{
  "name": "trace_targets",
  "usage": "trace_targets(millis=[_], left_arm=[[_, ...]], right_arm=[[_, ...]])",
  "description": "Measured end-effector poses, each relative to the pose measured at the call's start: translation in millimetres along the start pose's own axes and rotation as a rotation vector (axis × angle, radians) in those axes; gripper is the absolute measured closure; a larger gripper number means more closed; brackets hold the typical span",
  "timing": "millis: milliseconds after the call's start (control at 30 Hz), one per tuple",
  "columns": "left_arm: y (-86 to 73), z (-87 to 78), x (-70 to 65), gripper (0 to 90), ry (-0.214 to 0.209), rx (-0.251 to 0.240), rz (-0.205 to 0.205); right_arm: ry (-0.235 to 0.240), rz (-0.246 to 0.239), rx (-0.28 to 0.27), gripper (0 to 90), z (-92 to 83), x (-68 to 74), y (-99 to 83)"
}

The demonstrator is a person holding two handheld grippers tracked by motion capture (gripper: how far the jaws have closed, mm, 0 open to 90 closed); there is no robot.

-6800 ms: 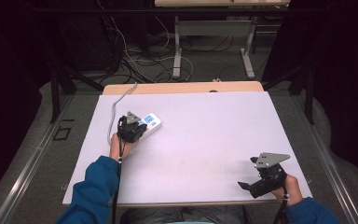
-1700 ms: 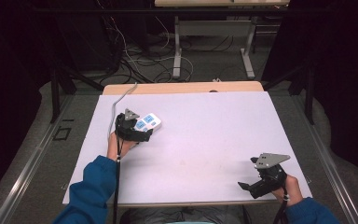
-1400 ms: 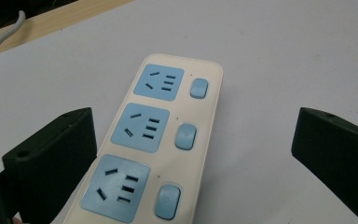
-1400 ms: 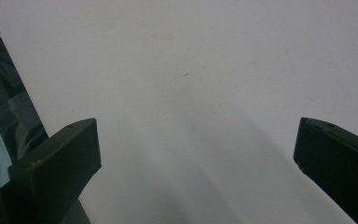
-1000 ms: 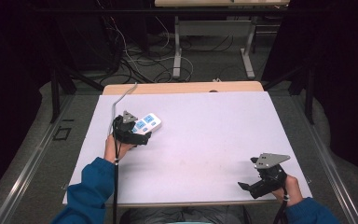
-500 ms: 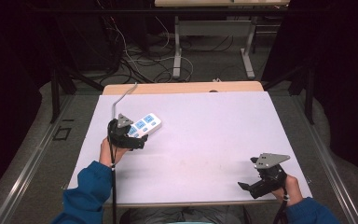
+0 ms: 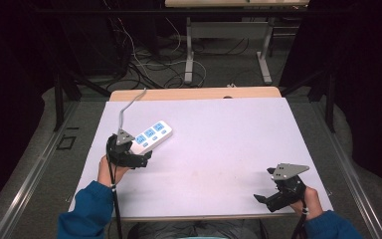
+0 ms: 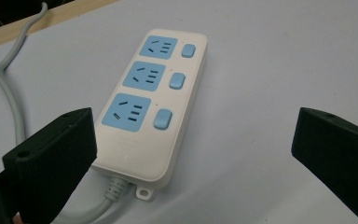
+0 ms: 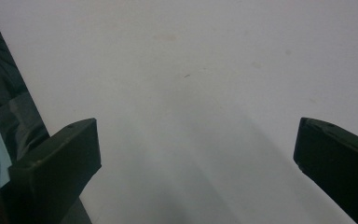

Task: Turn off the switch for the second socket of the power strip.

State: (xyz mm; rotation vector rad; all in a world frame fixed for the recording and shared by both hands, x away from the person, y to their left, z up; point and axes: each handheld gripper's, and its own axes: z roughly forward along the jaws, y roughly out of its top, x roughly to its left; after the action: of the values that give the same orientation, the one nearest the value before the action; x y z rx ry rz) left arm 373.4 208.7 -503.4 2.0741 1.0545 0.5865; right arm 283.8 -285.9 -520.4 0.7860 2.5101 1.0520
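Left gripper (image 7: 138, 160) at the cord end of the power strip (image 8: 154, 100), fingers apart, nothing held. Right gripper (image 7: 267, 200) near the bench (image 7: 229, 144) front edge, fingers apart, empty.

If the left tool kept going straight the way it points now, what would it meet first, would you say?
Most likely the power strip: its cord end lies just ahead between the open jaws of the left tool, toward the left jaw.

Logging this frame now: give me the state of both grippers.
Left gripper: open, holding nothing, jaws either side of the power strip.
Right gripper: open, empty, over the table.
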Motion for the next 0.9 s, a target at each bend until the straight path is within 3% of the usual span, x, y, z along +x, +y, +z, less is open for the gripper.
trace_targets(millis=[900], left_arm=[[-31.0,-42.6,-22.6,0.0,-0.026,0.017,0.032]], right_arm=[[-0.001,-0.001,-0.004,0.0,0.4,0.2,0.2]])
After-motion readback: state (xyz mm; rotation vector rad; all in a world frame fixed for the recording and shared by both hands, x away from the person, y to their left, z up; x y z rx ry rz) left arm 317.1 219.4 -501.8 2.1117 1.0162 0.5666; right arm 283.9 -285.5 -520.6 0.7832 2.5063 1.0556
